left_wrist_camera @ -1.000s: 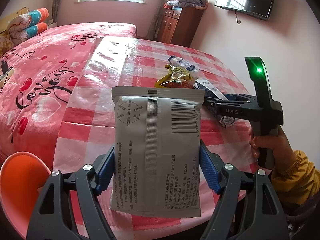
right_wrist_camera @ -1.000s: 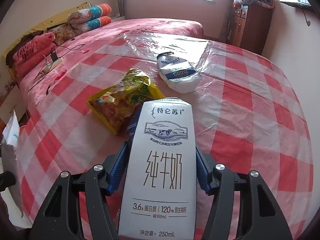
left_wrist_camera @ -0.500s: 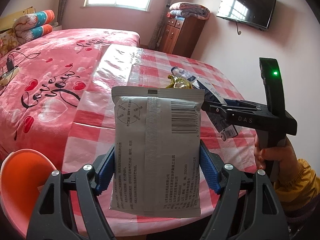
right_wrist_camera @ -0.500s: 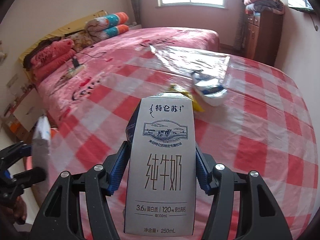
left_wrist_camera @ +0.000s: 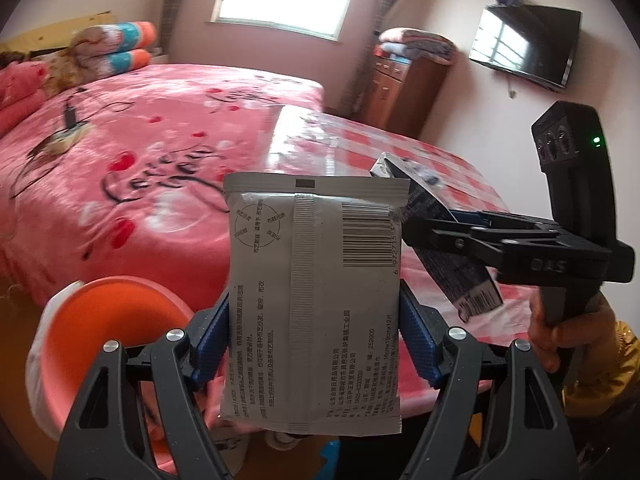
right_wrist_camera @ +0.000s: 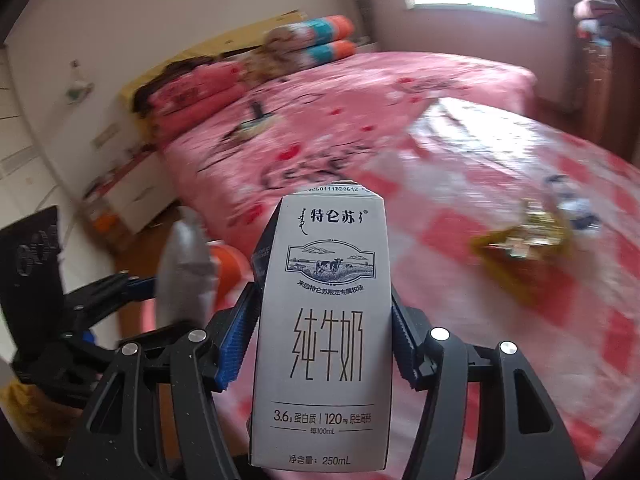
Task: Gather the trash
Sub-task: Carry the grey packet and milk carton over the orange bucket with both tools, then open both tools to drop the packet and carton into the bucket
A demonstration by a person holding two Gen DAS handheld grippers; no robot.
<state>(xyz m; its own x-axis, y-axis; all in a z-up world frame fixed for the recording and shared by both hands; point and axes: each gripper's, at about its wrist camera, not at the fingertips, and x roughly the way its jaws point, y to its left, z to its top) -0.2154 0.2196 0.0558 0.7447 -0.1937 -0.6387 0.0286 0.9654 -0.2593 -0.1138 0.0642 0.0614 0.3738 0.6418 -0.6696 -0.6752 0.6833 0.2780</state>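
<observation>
Both loads swung off table (left_wrist_camera: 440,168) edge toward bin (left_wrist_camera: 120,320).

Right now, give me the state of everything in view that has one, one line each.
Left gripper: jaws shut on the pouch.
Pouch: held upright, sealed, barcode side showing.
Right gripper: jaws shut on the carton.
Carton: held upright, off the table.
Yellow wrapper: crumpled, lying on the table.
Bin: orange, open, below the table edge.
TV: off.
</observation>
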